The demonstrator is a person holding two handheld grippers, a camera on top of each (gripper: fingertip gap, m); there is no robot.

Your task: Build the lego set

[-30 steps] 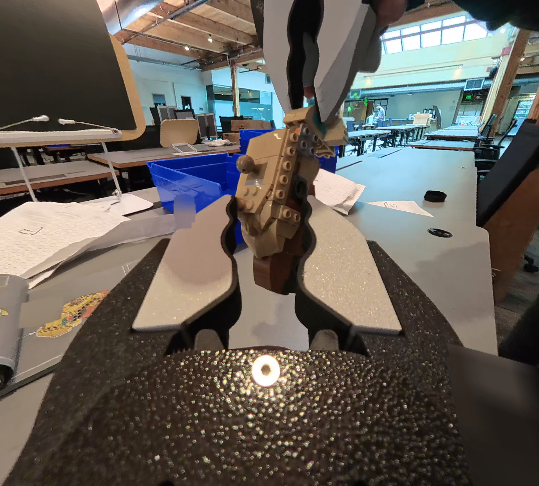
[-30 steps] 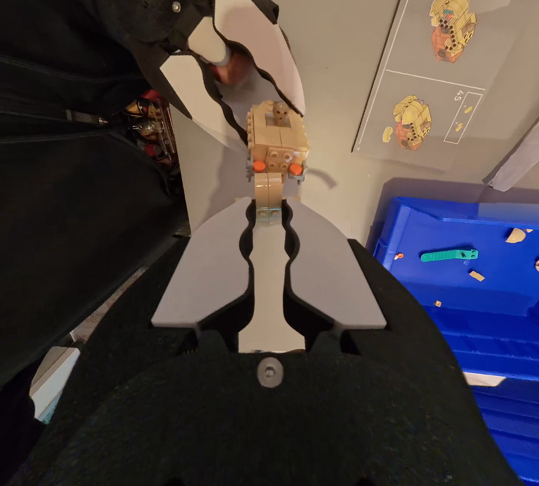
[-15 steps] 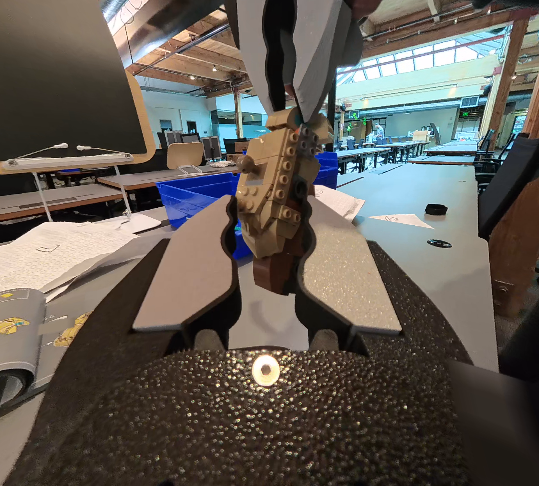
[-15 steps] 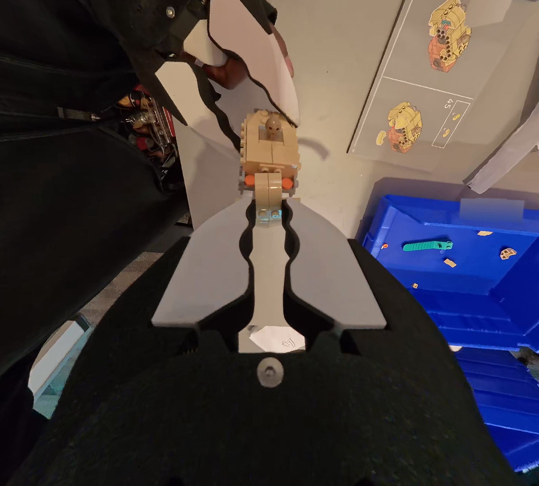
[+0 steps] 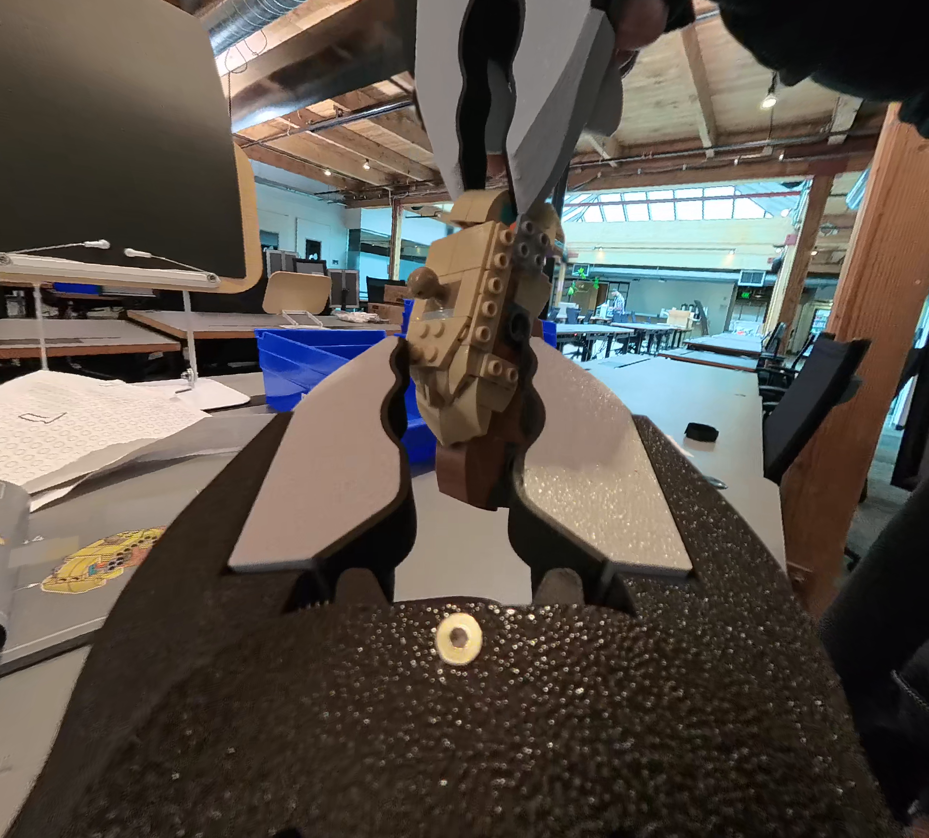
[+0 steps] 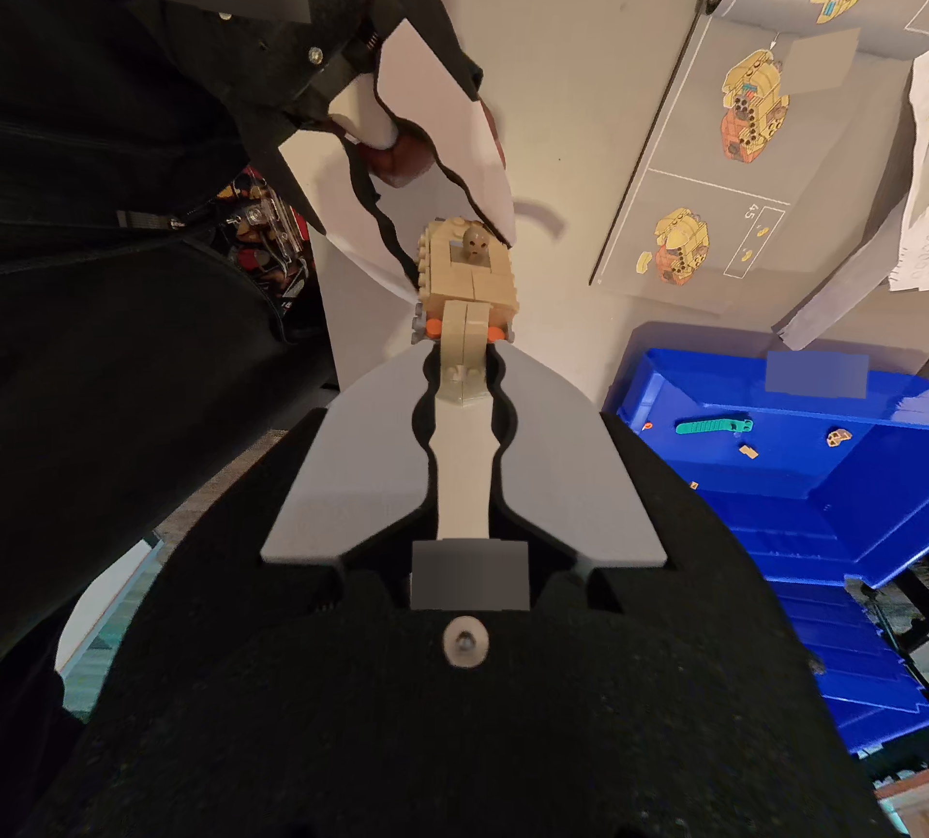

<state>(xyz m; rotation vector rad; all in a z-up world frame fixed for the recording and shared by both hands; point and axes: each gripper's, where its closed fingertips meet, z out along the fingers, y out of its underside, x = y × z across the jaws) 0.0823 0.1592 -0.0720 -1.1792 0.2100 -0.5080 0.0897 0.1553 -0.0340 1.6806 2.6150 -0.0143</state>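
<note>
My left gripper (image 5: 462,351) is shut on a tan and brown brick model (image 5: 472,361) and holds it above the grey table (image 5: 668,391). The pads press on its sides. My right gripper (image 5: 490,190) comes down from above, shut on a tan curved piece (image 5: 477,208) at the model's top end. In the right wrist view my right gripper (image 6: 462,354) pinches that curved piece (image 6: 463,341) against the model's (image 6: 467,271) end, between two orange studs. A small tan figure head (image 6: 475,238) sticks out of the model. The left gripper (image 6: 460,258) grips the model from the far side.
A blue bin (image 6: 804,487) with a green tool (image 6: 714,426) and loose small pieces lies at the right; it also shows in the left wrist view (image 5: 321,361). An open instruction booklet (image 6: 704,160) and papers (image 5: 75,417) lie on the table. A person's dark clothing (image 6: 125,311) is close on the left. The left gripper's tips are roughly 5 cm from the right gripper's.
Both grippers kept their grasps. The pair tilted and shifted a little, and the curved piece now sits closer against the model's end between the orange studs.
</note>
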